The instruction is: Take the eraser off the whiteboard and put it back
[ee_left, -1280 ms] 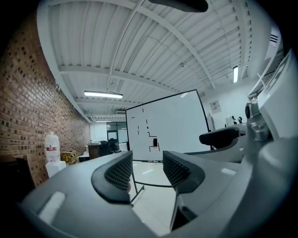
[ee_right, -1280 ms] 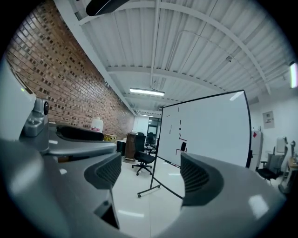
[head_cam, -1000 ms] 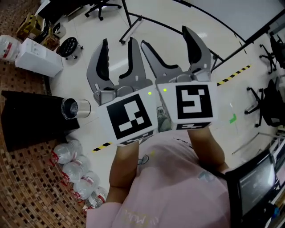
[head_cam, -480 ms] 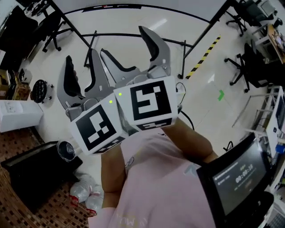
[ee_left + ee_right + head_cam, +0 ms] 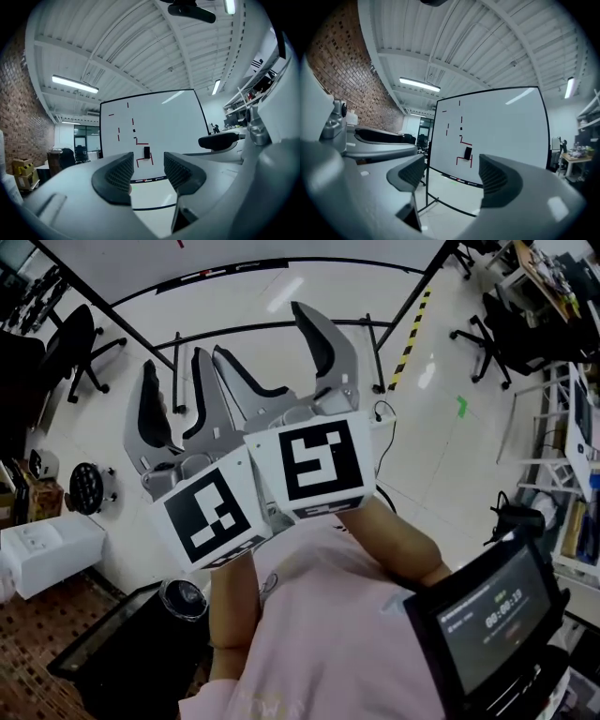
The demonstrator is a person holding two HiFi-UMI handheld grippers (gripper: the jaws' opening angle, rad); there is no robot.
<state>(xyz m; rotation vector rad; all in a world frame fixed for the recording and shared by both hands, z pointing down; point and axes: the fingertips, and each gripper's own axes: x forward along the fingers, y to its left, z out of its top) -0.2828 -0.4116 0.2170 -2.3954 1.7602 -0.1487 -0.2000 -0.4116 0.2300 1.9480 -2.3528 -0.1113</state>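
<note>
The whiteboard [image 5: 164,126] [image 5: 501,136] stands some way ahead on a black wheeled stand, with short red marks on it. The eraser [image 5: 146,152] [image 5: 467,153], a small black block, sticks to the board's lower middle. My left gripper [image 5: 173,362] [image 5: 147,171] points level at the board, its jaws a narrow gap apart with nothing between them. My right gripper [image 5: 261,329] [image 5: 452,176] is close beside it and stands wide open; its jaws have just been closing a little, and they hold nothing. Both are well short of the board. The head view does not show the eraser.
The board's stand legs [image 5: 281,329] cross the white floor ahead. Office chairs [image 5: 66,352] [image 5: 487,324] stand left and right. A monitor [image 5: 487,624] is at my lower right, a white box [image 5: 47,549] and a black table [image 5: 122,662] at my lower left. Yellow-black tape [image 5: 408,329] marks the floor.
Both grippers have swung round together and now face the whiteboard stand. The bottles on the floor have left the head view, and the monitor at the right has come further in.
</note>
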